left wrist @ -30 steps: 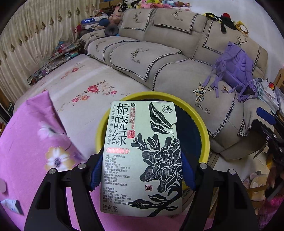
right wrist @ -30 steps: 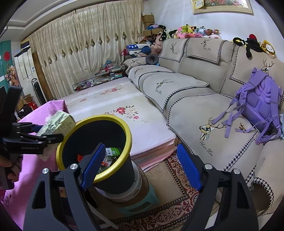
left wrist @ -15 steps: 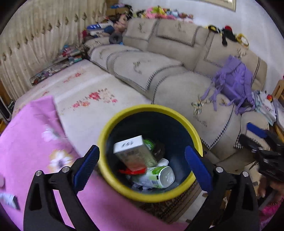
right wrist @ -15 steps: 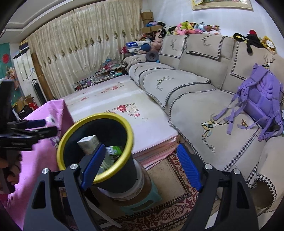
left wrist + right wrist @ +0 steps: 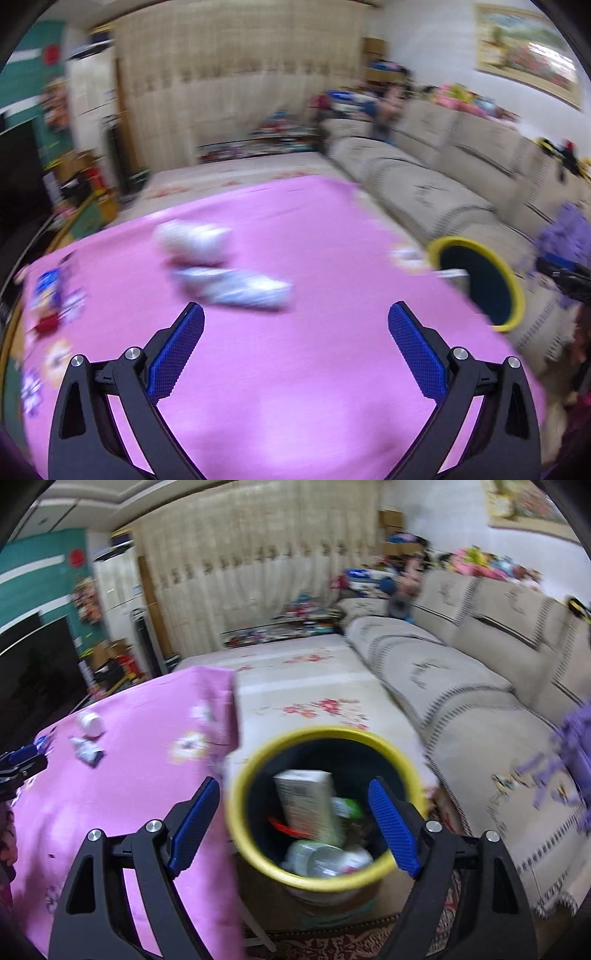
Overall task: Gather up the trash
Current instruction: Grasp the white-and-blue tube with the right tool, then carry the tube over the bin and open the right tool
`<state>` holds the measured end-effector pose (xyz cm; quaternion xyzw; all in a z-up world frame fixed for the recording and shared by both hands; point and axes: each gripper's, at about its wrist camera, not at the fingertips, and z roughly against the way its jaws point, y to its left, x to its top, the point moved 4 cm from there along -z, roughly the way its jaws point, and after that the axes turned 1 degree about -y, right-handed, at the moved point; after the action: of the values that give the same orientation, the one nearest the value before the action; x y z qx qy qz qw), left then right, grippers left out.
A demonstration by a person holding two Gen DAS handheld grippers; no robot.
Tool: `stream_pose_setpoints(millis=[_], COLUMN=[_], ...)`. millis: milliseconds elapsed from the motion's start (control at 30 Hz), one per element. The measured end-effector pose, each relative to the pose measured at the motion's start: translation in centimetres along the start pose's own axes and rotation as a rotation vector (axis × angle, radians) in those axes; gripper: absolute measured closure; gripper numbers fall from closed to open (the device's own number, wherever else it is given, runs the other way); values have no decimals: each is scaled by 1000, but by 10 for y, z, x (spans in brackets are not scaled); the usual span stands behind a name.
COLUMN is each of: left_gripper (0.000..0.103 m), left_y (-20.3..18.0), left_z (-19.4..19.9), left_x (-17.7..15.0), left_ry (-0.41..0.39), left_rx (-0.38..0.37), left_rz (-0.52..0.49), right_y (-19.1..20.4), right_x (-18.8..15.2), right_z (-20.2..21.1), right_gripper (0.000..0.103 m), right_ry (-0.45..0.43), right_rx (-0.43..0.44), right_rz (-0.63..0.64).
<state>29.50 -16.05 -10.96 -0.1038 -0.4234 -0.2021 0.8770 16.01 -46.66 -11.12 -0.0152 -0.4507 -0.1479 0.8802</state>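
Observation:
The yellow-rimmed dark bin (image 5: 325, 738) stands beside the pink table (image 5: 122, 775); a pale tea box (image 5: 306, 808) and bottles lie inside it. My right gripper (image 5: 295, 819) is open and empty just above the bin. My left gripper (image 5: 295, 347) is open and empty over the pink tablecloth (image 5: 295, 387). Blurred white wrappers (image 5: 229, 280) lie on the cloth ahead of it. The bin also shows in the left wrist view (image 5: 513, 280) at the right. In the right wrist view a white cup (image 5: 90, 722) and a small packet (image 5: 86, 751) lie on the table at left.
A beige sofa (image 5: 461, 686) runs along the right with a purple backpack (image 5: 576, 746). A floral mat (image 5: 306, 686) lies beyond the table. Small blue and red items (image 5: 48, 295) lie at the table's left edge. A patterned rug (image 5: 332, 945) lies under the bin.
My left gripper let the tea box drop into the bin, then swung left over the pink table. My right gripper moved over the bin.

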Motion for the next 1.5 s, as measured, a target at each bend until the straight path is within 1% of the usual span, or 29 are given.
stream_pose_setpoints(millis=[67,100,167,233,267,300,333,400,433,467,600,667,733,933,1033,1100,1133,1200,1267,1300,1433,1500], left_gripper=[5,5,5,5,5,5,5,5,5,5,5,5,5,5,5,5,5,5,5,5,5,5], left_y=[39,57,89,112,122,131,137,144,139,142,140,141,142,144,144,142,141,139,136,135,132,132], left_z=[4,6,9,11,13,14,15,10,9,8,11,12,13,7,7,6,6,6,5,5,3,2], left_x=[-6,-10,-17,-23,-26,-29,-32,-37,-39,-40,-42,-42,-44,-46,-46,-47,-47,-47,-47,-47,-48,-48], left_ry=[-3,-7,-19,-29,-35,-47,-59,-59,-55,-52,-66,-70,-74,-65,-68,-69,-69,-69,-67,-66,-59,-57], left_rx=[46,73,123,160,173,176,165,137,130,122,139,154,140,139,129,132,133,137,138,140,144,143], left_rz=[43,61,82,90,97,113,133,167,175,186,187,191,210,223,228,223,218,208,200,196,185,184], right_y=[24,44,79,110,131,143,166,199,212,229,283,299,314,325,328,330,330,327,324,322,319,317], right_x=[8,14,23,29,31,32,35,38,39,40,39,37,32,12,5,5,4,5,4,4,6,11], right_z=[-7,-12,-22,-32,-39,-44,-54,-70,-77,-86,-121,-139,-156,-175,-179,-177,-175,-173,-170,-168,-160,-151], right_gripper=[25,25,25,25,25,25,25,25,25,25,25,25,25,25,33,43,52,56,65,67,95,95], right_ry=[6,10,21,34,47,55,69,91,103,116,167,196,235,279,287,281,281,286,289,293,300,281], right_rx=[36,70,128,191,230,245,268,308,329,361,433,426,433,401,394,395,397,400,405,407,429,438], right_rz=[39,68,113,158,191,213,263,321,341,363,443,466,467,485,506,522,520,515,507,501,481,469])
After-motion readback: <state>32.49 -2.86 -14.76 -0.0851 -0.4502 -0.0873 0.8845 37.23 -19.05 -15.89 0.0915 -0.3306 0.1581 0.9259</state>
